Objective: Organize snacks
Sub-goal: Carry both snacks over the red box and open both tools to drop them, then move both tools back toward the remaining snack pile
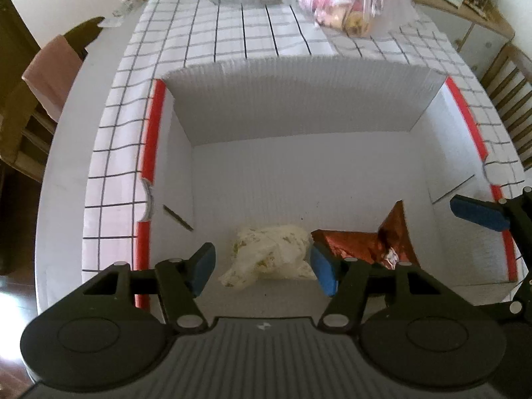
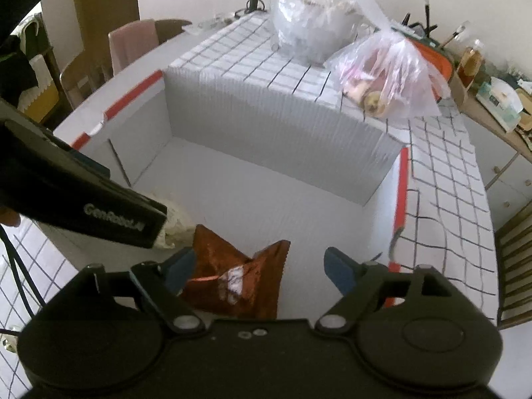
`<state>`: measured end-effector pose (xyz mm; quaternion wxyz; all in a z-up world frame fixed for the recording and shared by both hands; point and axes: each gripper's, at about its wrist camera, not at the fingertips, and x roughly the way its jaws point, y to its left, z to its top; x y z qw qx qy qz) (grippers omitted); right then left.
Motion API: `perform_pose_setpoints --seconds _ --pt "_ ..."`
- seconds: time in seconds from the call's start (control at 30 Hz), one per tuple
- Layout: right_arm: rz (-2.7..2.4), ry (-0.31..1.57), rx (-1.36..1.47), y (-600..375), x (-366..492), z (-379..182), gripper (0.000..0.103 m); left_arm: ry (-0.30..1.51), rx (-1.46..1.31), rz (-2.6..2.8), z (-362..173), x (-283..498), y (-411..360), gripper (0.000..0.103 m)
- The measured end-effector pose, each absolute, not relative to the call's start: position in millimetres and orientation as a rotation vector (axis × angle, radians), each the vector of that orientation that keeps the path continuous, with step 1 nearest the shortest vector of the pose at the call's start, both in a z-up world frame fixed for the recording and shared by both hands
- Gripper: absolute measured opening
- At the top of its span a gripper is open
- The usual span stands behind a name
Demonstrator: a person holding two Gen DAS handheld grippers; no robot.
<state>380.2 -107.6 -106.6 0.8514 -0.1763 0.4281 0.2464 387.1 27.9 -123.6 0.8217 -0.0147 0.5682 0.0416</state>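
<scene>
Both snacks lie on the near floor of the white box (image 1: 299,99): the cream packet (image 1: 272,252) left, the brown foil packet (image 2: 239,276) right. Left claw (image 1: 262,266) and right claw (image 2: 259,269) stand open, holding nothing. The drop-off step looks done; next, lift clear toward the far plastic bag (image 2: 389,76).

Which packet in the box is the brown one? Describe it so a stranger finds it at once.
Start at the white box with red-taped edges on the checked cloth. Two packets lie on its floor at the near side. The brown packet is the shiny, crumpled foil one with upturned corners, right of the pale cream packet.
</scene>
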Motion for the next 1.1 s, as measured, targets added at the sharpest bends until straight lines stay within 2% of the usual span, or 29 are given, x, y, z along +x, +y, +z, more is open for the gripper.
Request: perform_pose_setpoints --seconds 0.4,0.5,0.8,0.97,1.1 --pt "0.52 0.802 -0.284 -131.8 348.7 -54.4 0.089 1.082 -0.078 0.077 -71.2 348.8 32.4 0.063" --pt "0.531 0.777 -0.267 -138.4 334.5 -42.6 0.093 1.054 -0.084 0.067 -58.6 334.2 31.6 0.063" --pt "0.58 0.709 -0.202 -156.2 286.3 -12.4 0.097 0.961 -0.122 0.031 -24.9 283.7 32.8 0.063" --pt "0.608 0.678 -0.165 -168.5 256.8 -3.4 0.1 0.913 -0.14 0.011 -11.4 250.7 32.2 0.071" --pt "0.619 0.665 -0.139 -177.3 235.1 -0.6 0.103 0.879 -0.134 -0.015 -3.2 221.7 27.9 0.073"
